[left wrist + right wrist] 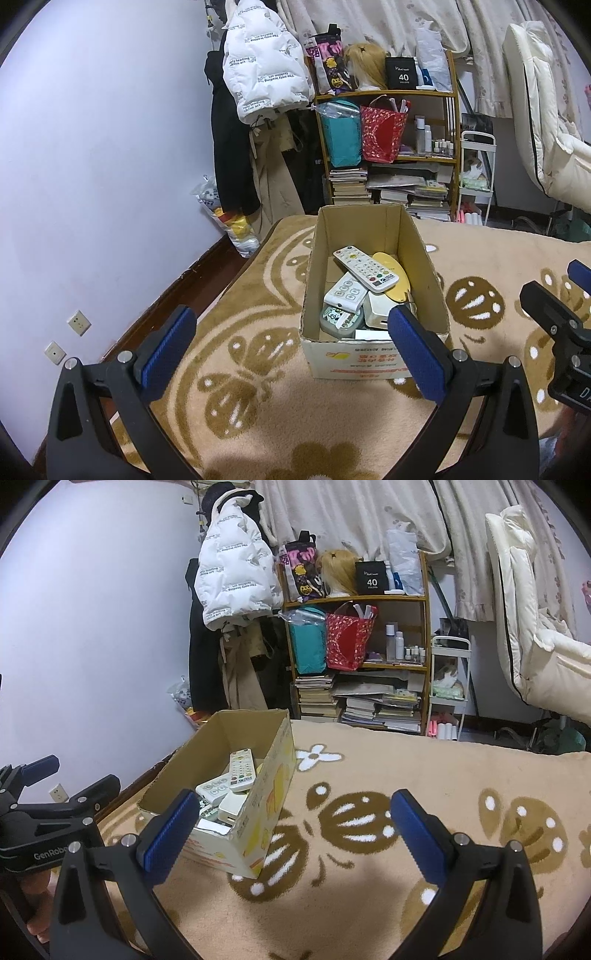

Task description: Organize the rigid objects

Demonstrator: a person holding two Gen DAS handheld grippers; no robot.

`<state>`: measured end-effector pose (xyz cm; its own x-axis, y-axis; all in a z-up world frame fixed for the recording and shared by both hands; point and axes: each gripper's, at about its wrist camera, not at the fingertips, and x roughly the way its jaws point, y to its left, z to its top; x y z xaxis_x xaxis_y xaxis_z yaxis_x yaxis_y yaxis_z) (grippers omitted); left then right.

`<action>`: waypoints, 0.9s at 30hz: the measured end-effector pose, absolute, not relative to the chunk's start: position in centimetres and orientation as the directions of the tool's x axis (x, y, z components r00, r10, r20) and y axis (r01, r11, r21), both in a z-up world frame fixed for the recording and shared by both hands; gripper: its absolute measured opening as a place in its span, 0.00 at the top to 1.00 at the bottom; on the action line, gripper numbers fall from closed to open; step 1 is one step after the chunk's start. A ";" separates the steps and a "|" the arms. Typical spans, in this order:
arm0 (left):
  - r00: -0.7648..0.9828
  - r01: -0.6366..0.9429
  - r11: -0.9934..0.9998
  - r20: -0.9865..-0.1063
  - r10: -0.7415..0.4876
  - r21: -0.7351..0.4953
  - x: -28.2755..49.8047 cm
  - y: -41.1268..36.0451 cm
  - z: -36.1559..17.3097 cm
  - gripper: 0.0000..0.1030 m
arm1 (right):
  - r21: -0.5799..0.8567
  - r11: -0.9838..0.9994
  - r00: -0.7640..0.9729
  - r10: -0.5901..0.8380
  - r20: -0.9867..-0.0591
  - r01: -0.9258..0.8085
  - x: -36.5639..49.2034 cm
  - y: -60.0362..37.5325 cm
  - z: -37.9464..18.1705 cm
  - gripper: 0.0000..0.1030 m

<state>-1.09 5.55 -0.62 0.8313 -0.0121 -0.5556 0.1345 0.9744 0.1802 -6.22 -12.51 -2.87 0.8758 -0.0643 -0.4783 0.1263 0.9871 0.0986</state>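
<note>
Your left wrist view looks almost straight down into the cardboard box (373,280), so you see the whole heap inside: a long white remote (365,268) lies on top, angled from 10 o'clock to 4 o'clock, across a yellow oval piece (392,275). A shorter white remote (345,293) sits at its 7 o'clock, a grey-green case (340,320) lies below that, and a cream block (380,309) is at 5 o'clock. Your right wrist view catches the same box from the side, at 9 o'clock; its printed yellow wall hides most of the contents, and the yellow piece cannot be made out there.

Your left gripper (291,325) hangs over the carpet (258,406) with its jaws wide apart and nothing between them; the right-hand blue pad (417,354) overlaps the box's near corner in the view. Your right gripper (291,812) is likewise spread open and empty, its left pad (170,834) crossing the box's near edge.

The box stands on the tan patterned carpet near the lilac wall (103,147). Beyond it, at 12 o'clock, a wooden shelf (388,94) carries bags, bottles and stacked books, with a white puffer jacket (262,62) hanging at its 9 o'clock. A cream padded chair (528,627) stands at 2 o'clock. Each view catches the other gripper at its edge.
</note>
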 end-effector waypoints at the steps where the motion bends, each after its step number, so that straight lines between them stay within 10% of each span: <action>1: 0.831 0.137 0.974 -0.557 -0.014 0.179 -1.1 5.5 -0.7 0.01 | 0.099 0.987 0.875 -0.065 -0.480 0.128 -6.2 -12.6 -2.9 0.00; 27: 0.837 0.150 0.978 -0.546 -0.047 0.145 -1.3 6.0 0.0 0.01 | 0.104 0.982 0.869 -0.086 -0.488 0.156 -6.5 -13.6 -3.4 0.00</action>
<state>-1.34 6.04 0.04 0.8366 -0.0475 -0.5458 0.1504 0.9779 0.1455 -6.47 -13.58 -3.39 0.8686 -0.0858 -0.4881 0.1556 0.9823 0.1042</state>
